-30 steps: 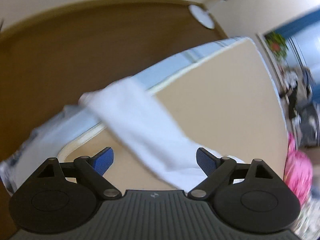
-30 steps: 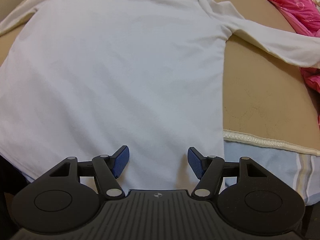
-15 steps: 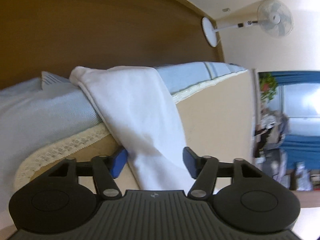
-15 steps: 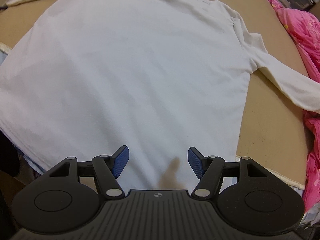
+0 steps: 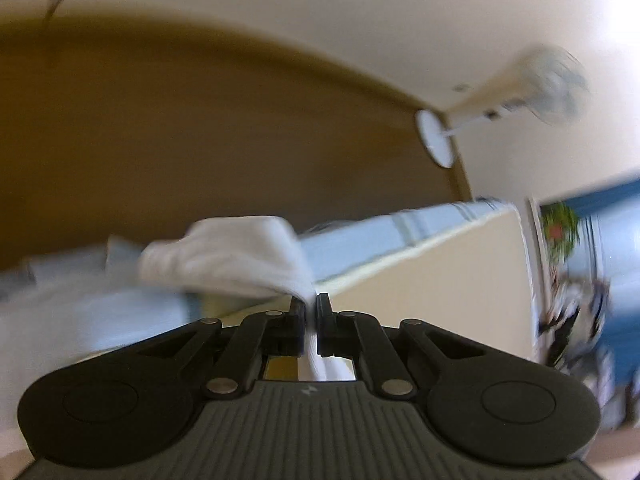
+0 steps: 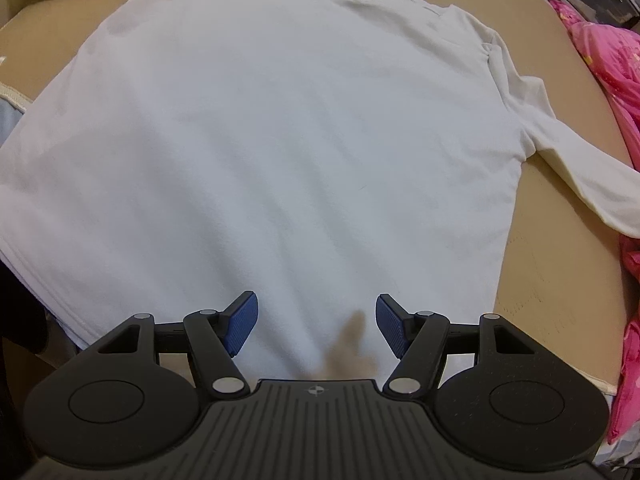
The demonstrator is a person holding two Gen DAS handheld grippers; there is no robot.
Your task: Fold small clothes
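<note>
A: What has just changed?

B: The left hand-held gripper (image 5: 311, 312) has clamped its jaws on the white sleeve (image 5: 224, 256). Half a second ago the jaws stood apart with the sleeve lying between them; now they are nearly together, with cloth pinched in the narrow gap. The left view is blurred, so this gripper seems to be moving.

A: And the right one?

B: The right hand-held gripper (image 6: 316, 326) is released, its blue pads wide apart, holding nothing. It hovers above the lower hem of the shirt (image 6: 280, 140), much as it did half a second ago, though the shirt's body now fills more of its view.

A: Where is the shirt?

B: Spread flat, face down I think, on a tan surface (image 6: 560, 288) that looks like a bed or a padded board. The other sleeve (image 6: 584, 176) stretches out to the right, next to pink cloth (image 6: 608, 64).

A: What does the change mean for the fold?

B: Probably that the first fold is starting: the gripped sleeve can be carried in over the shirt's body. The body itself is not folded yet.

A: Any containers?

B: None that I can see. No basket, box or drawer shows in either view.
</note>
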